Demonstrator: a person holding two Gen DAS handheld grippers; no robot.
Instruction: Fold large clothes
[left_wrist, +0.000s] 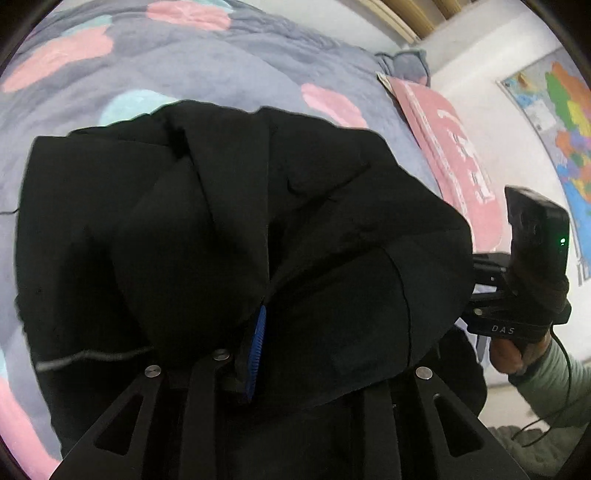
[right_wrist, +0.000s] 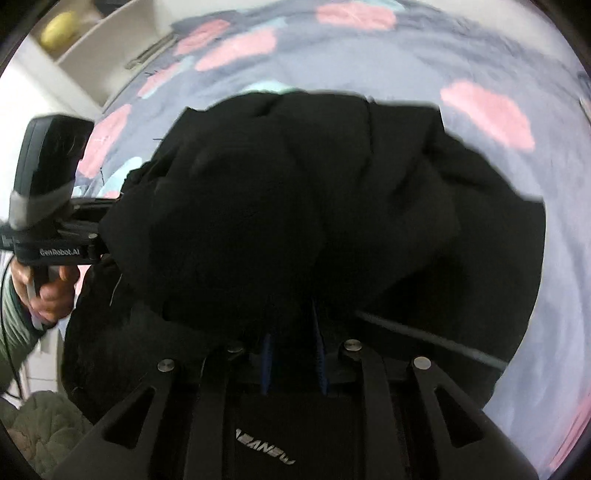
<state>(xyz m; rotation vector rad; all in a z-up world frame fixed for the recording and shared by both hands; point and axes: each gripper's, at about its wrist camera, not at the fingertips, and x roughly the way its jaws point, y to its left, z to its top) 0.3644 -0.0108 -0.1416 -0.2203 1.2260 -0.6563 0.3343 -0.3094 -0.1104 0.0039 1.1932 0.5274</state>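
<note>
A large black garment (left_wrist: 229, 221) hangs bunched over my left gripper (left_wrist: 288, 332) above the bed. One blue pad (left_wrist: 257, 350) shows with cloth pinched against it; the other finger is buried under the fabric. In the right wrist view the same black garment (right_wrist: 314, 206) piles over my right gripper (right_wrist: 292, 354). Both of its blue pads (right_wrist: 266, 363) stand a little apart with dark cloth filling the gap. A grey drawstring (right_wrist: 436, 341) trails off to the right. Each view shows the other gripper's body at the garment's edge, its fingers hidden in the cloth.
Below lies a grey-blue bedcover (left_wrist: 184, 66) with pink and teal patches. A pink pillow (left_wrist: 454, 155) lies at the bed's right side and a map (left_wrist: 565, 122) hangs on the wall. A person's hand (right_wrist: 51, 291) in a green sleeve grips the left handle. A white shelf (right_wrist: 110, 40) stands beyond.
</note>
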